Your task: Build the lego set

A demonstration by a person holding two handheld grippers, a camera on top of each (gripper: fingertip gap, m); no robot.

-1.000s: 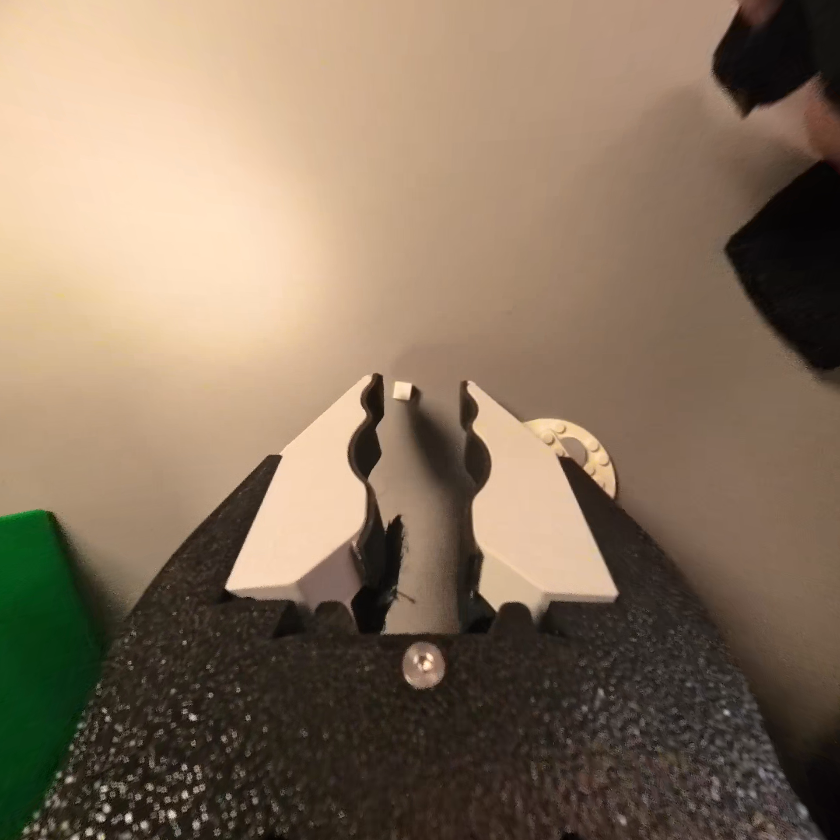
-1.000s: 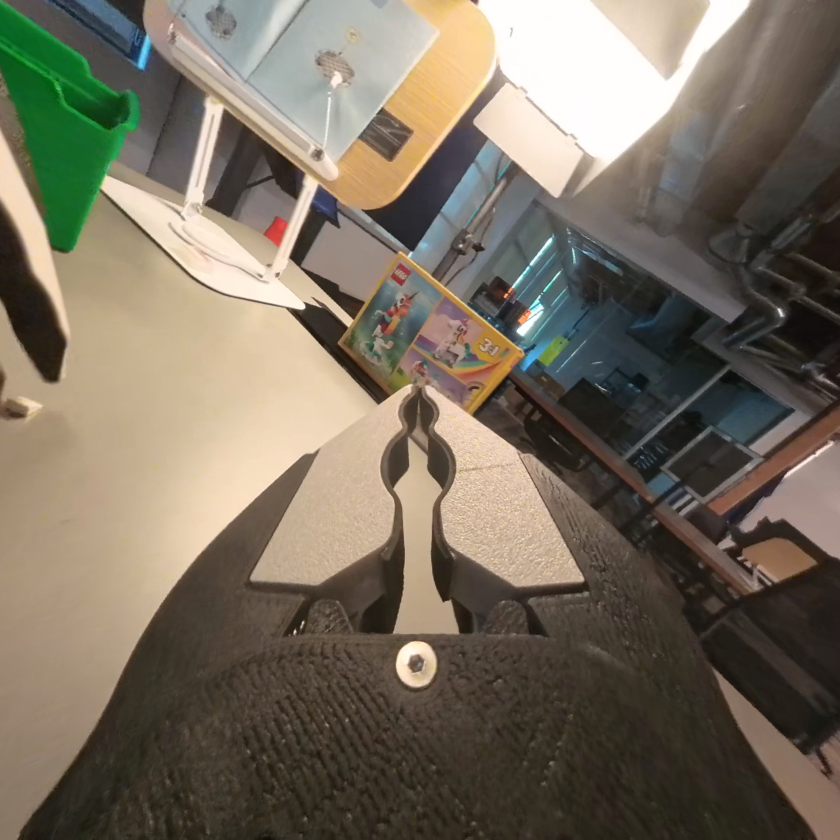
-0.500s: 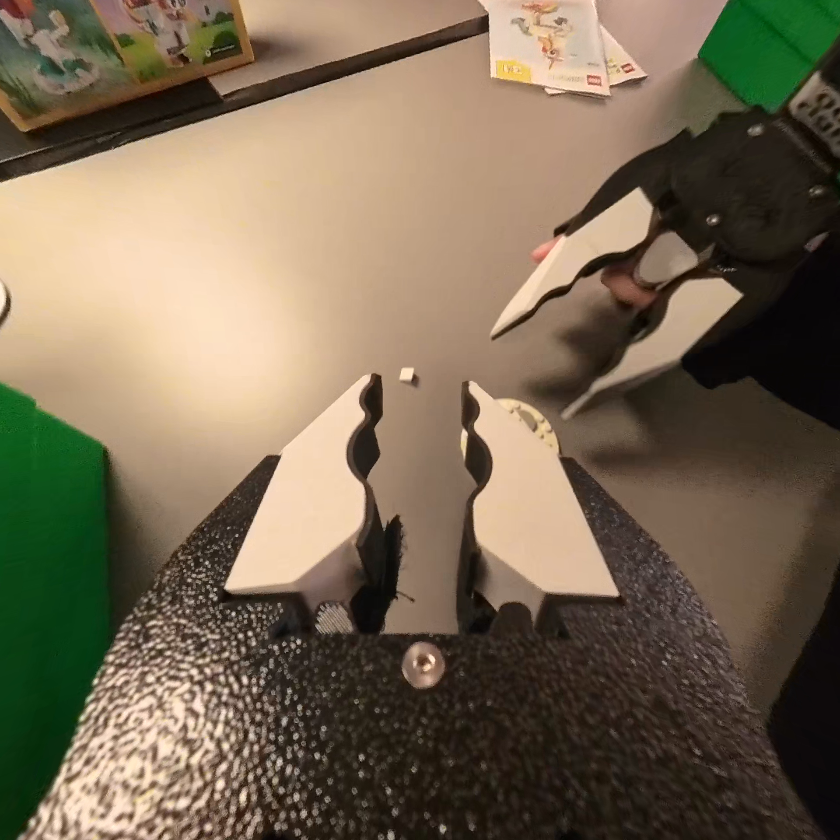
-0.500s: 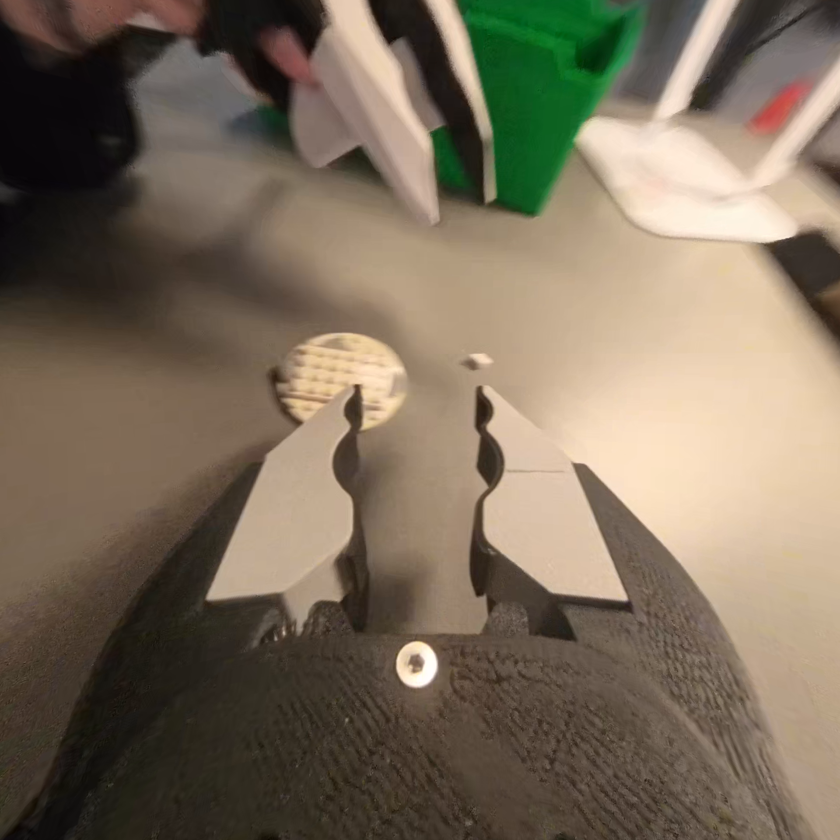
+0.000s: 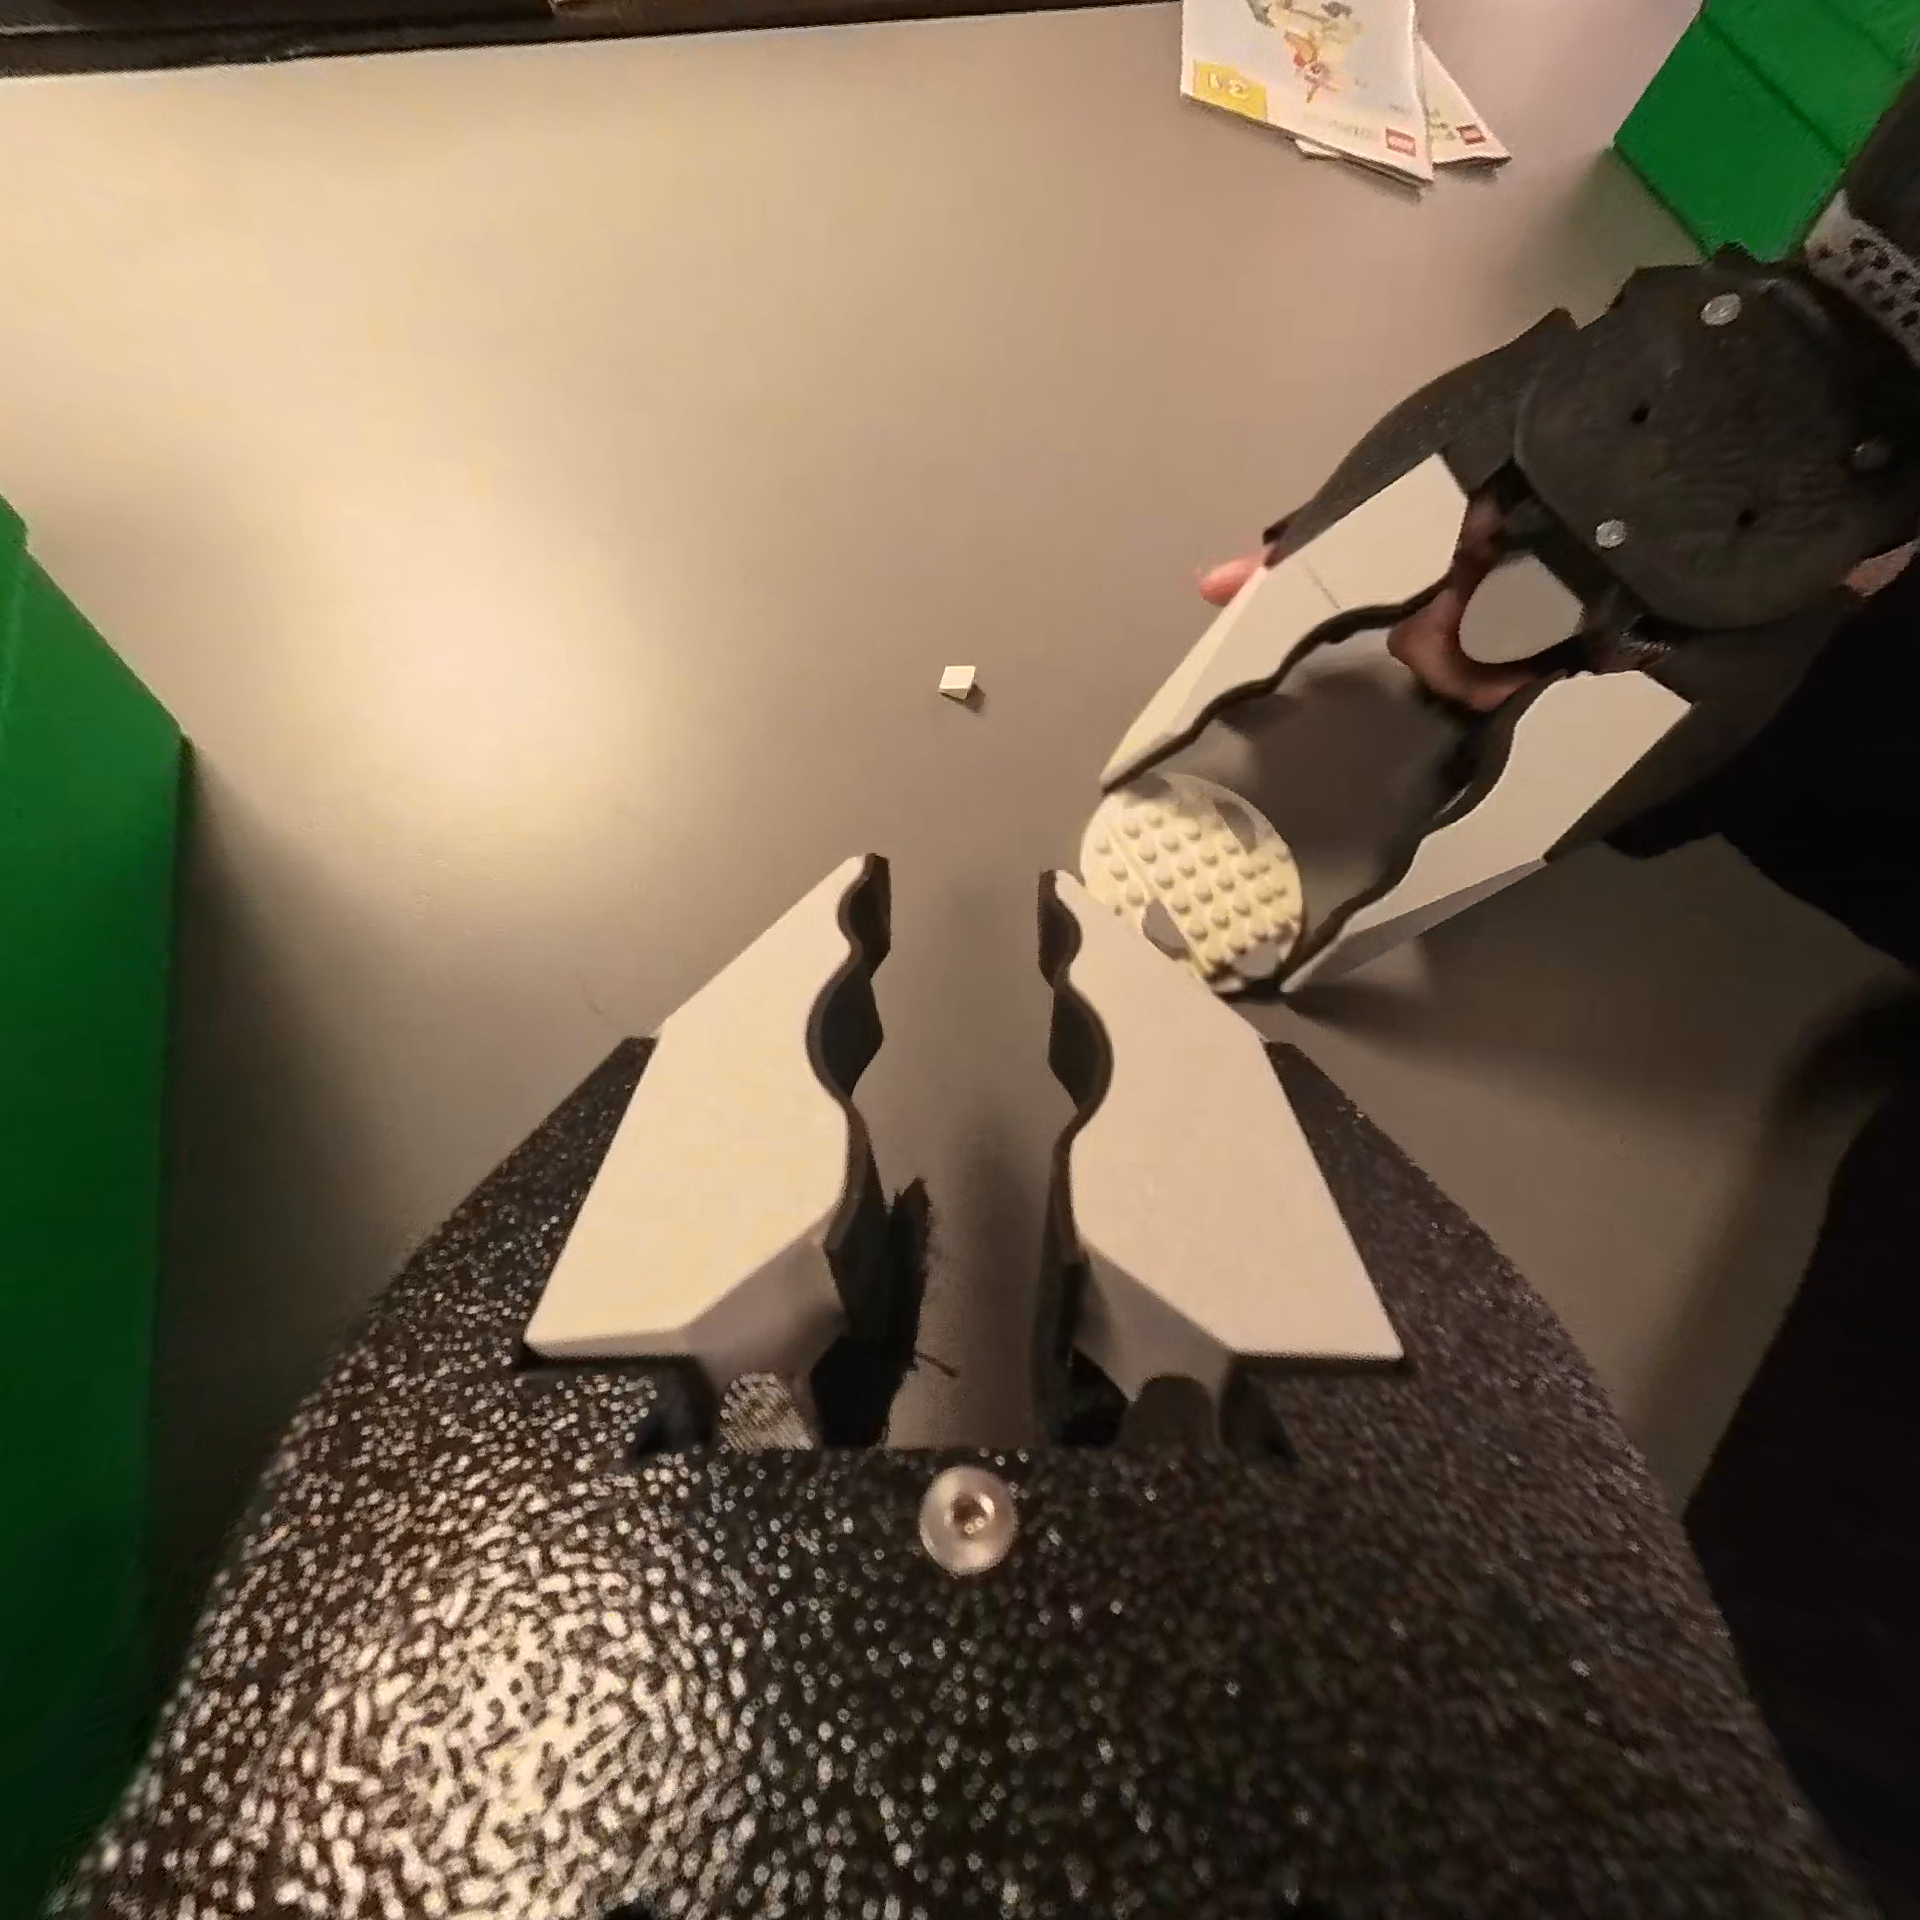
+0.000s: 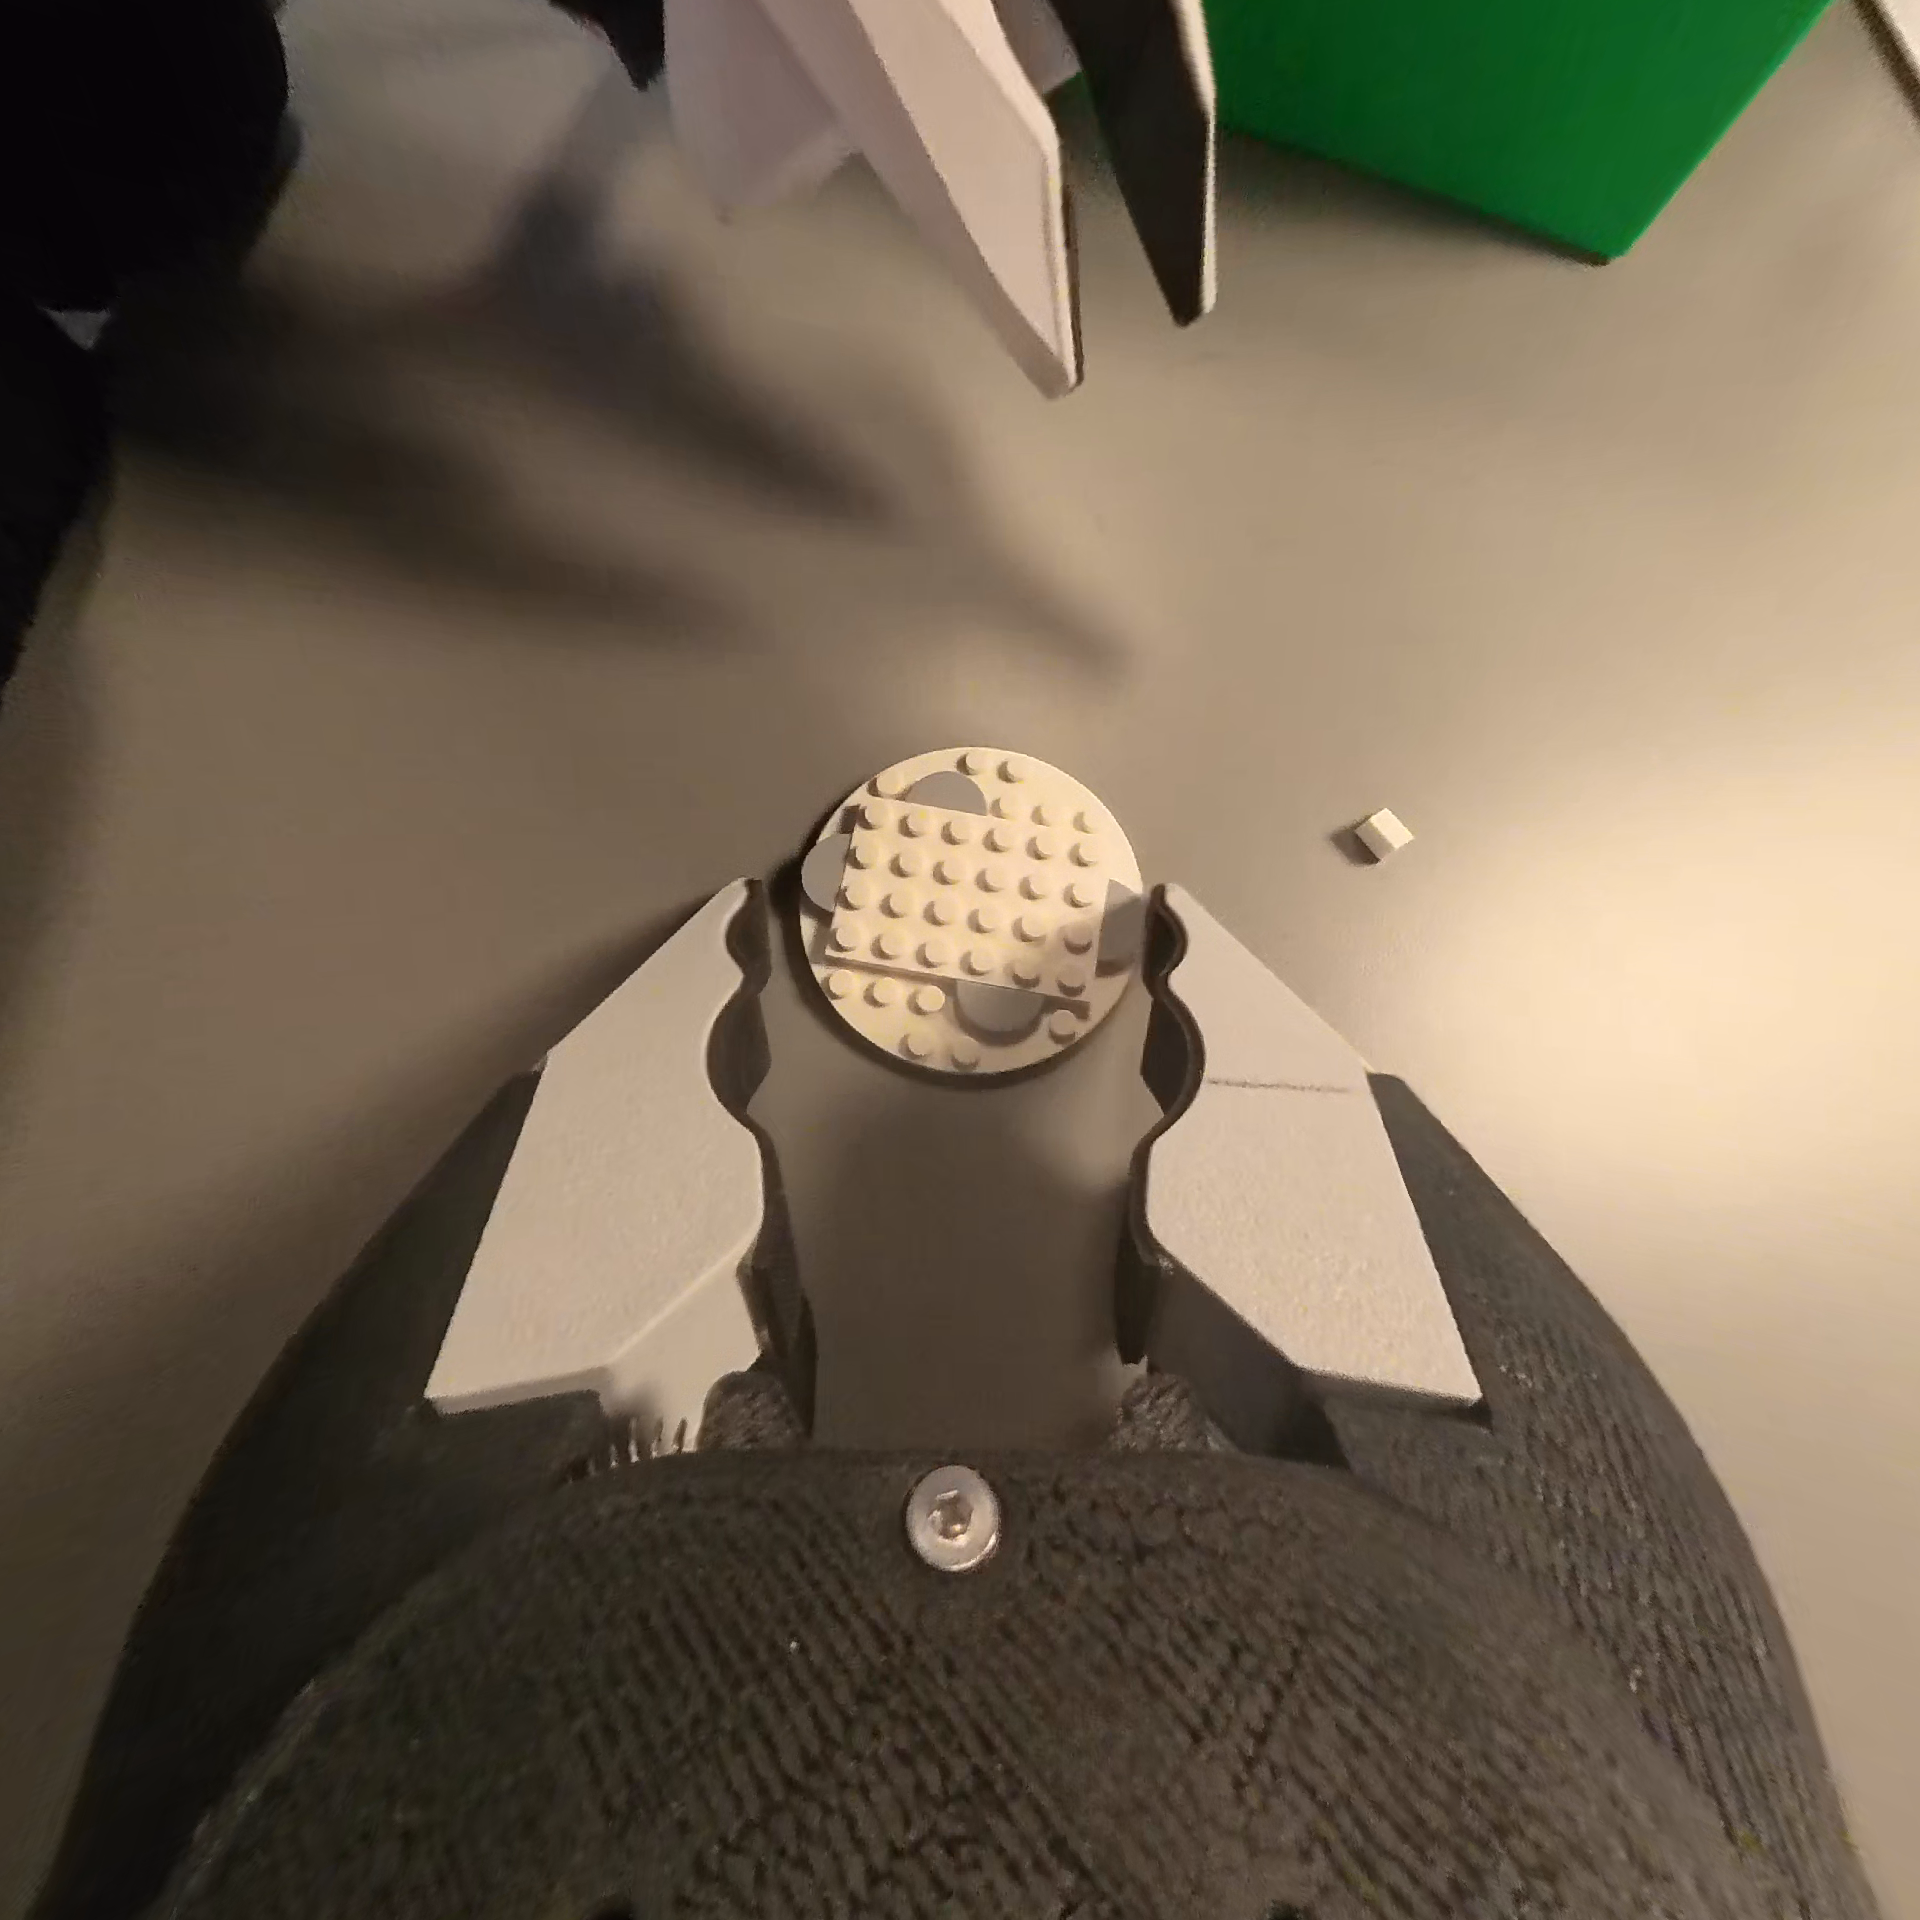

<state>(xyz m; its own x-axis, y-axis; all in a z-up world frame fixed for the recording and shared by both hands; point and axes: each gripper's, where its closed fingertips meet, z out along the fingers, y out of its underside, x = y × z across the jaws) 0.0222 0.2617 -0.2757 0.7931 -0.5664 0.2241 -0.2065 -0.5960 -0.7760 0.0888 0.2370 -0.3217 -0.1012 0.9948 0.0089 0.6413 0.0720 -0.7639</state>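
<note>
right gripper [image 6: 951, 899] jaws spread wide, straddling the round cream studded plate [image 6: 966, 914]; a rectangular studded plate [image 6: 961, 899] sits pressed on top of the round one, skewed, grey cutouts showing at its edges; plate lies flat on the grey table [image 6: 416, 727] between the two tips; left tip looks just beside the rim, right tip close too, cannot tell if either actually touches; nothing clamped; small white 1x1 piece [image 6: 1382, 834] lies loose on the table off to the right of that gripper, apart from the plate; beyond the plate the left gripper's pale fingers [image 6: 997, 197] point down toward the table, blurred; green bin [image 6: 1507, 114] behind them

left gripper [image 5: 961, 878] jaws parted with a moderate gap, empty, only bare table between them; in this view the round plate [image 5: 1190, 899] sits just right of the left gripper's right tip, framed by the right gripper [image 5: 1184, 883] coming in from the right, a hand [image 5: 1444, 644] visible behind its fingers; 1x1 piece [image 5: 957, 682] farther out, ahead of the gap; green bin [image 5: 83, 987] at left edge; instruction booklets [image 5: 1340, 88] at the far side of the table, second green bin [image 5: 1766, 114] top right
</note>
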